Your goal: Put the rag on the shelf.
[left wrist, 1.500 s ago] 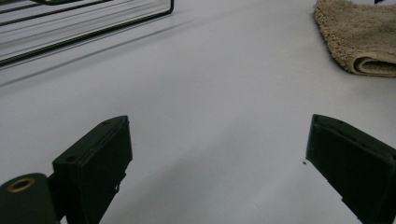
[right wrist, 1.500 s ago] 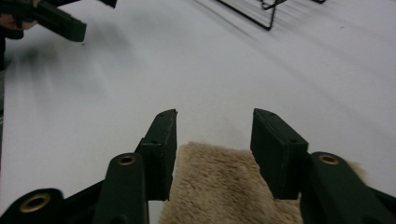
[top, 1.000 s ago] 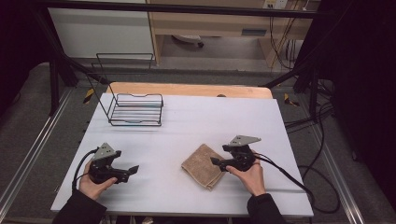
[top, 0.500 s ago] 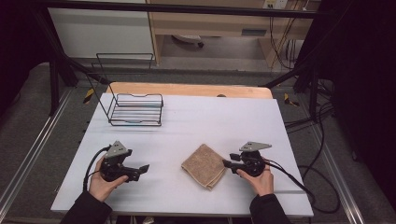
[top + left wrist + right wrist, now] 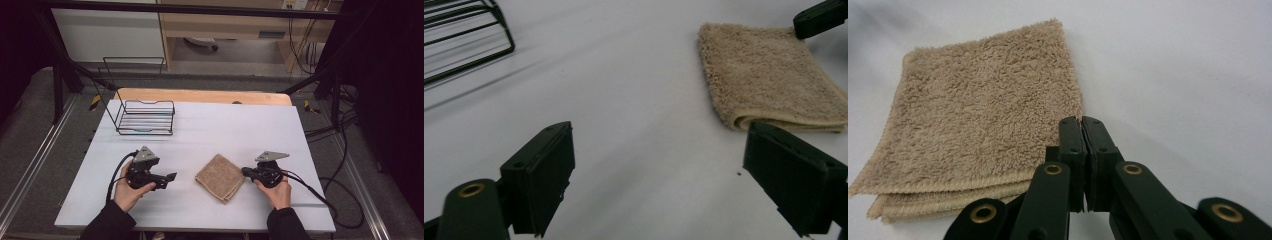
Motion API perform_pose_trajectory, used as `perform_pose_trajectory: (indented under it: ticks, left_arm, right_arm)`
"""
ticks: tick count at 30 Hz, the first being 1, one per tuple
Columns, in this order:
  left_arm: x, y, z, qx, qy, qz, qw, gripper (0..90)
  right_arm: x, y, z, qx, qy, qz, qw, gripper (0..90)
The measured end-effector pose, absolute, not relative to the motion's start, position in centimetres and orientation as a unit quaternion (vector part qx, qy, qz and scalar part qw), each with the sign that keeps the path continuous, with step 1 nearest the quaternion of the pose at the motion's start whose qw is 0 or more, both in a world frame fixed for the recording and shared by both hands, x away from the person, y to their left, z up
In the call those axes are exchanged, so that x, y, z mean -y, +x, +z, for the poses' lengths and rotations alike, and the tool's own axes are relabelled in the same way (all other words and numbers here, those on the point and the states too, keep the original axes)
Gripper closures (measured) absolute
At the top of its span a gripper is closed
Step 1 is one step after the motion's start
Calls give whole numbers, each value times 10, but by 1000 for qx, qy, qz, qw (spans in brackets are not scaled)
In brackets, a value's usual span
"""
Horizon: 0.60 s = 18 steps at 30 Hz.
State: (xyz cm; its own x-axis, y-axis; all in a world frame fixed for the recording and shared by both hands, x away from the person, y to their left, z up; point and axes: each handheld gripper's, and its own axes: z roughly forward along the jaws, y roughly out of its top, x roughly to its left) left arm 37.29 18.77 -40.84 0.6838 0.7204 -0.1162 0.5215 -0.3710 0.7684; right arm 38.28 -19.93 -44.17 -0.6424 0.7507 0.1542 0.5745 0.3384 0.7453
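Bright, even overhead light on the white table, dark surroundings, perhaps slight close-range softness.

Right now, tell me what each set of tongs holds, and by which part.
Nothing is held. The left tongs stand open over bare table. The right tongs are shut at the edge of the folded towel, with no cloth visibly pinched.

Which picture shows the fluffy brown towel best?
The right gripper view: the towel is close, showing its fuzzy top and folded layers. The left gripper view shows it farther off, by one folded edge. The high view shows it small on the table, between both grippers.
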Motion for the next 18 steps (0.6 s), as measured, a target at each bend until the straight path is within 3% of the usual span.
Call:
perform_pose_trajectory:
  ticks: [5,7,8,12,18]
  left_arm:
    - [-159,381,-408,-372,828,102,407,213]
    - [-149,383,-409,-367,834,98,399,241]
    - [-144,385,-410,-366,837,94,395,278]
    - [-124,393,-418,-361,847,62,385,344]
    - [-103,398,-433,-345,864,41,364,523]
  right_arm:
    - [199,385,-443,-815,406,397,113,846]
    - [200,384,-443,-816,402,399,119,796]
    - [201,383,-441,-811,401,408,121,718]
    - [201,380,-440,-808,403,415,114,623]
    - [198,378,-446,-811,410,402,116,575]
